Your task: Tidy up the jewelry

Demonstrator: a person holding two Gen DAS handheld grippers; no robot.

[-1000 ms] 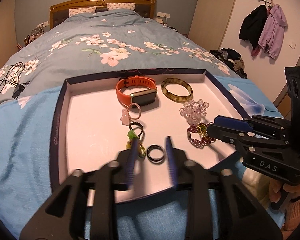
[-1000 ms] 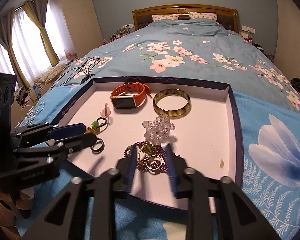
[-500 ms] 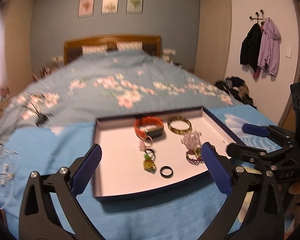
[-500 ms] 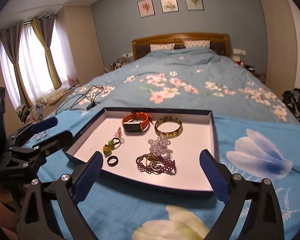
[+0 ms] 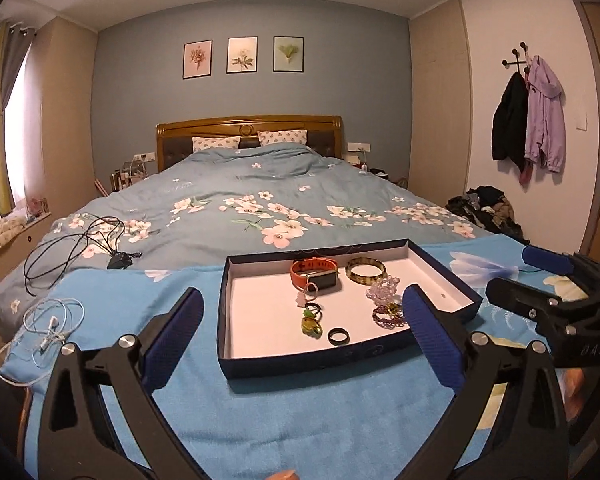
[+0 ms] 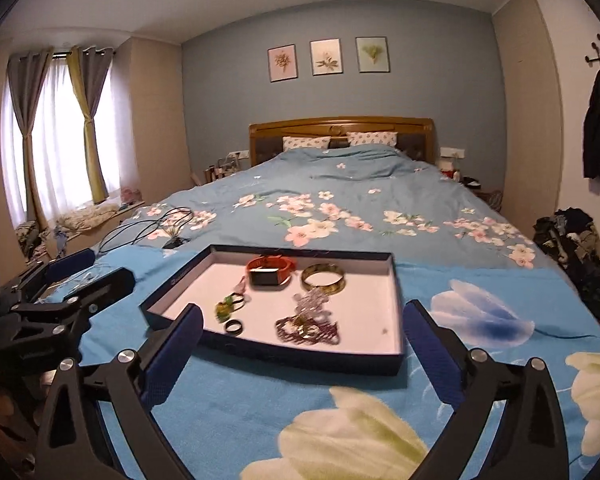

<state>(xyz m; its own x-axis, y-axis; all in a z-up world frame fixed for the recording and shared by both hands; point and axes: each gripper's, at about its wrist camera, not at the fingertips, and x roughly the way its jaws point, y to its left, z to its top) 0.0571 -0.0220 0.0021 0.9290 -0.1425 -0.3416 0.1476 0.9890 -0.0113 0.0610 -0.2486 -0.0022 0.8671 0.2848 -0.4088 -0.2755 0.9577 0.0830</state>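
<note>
A dark blue tray (image 5: 225,320) (image 6: 300,354) with a white floor lies on the blue bedspread. In it are an orange watch (image 5: 314,271) (image 6: 269,270), an amber bangle (image 5: 366,270) (image 6: 323,277), clear beads (image 5: 383,291), a purple bead bracelet (image 5: 388,316) (image 6: 306,330), a black ring (image 5: 338,336) (image 6: 233,327), a green-yellow charm (image 5: 310,326) and a pink ring (image 5: 310,290). My left gripper (image 5: 300,332) is open and empty, back from the tray's near edge. My right gripper (image 6: 300,340) is open and empty, also back from the tray.
Black cables (image 5: 80,240) lie on the floral duvet to the left. A white earphone cable (image 5: 50,328) lies on the bedspread at the near left. Clothes are piled on the floor at the right (image 5: 484,208).
Both grippers have opened wide and pulled back and up from the tray. A second ago their fingers were narrow over the black ring and the purple bracelet. The jewelry lies as before.
</note>
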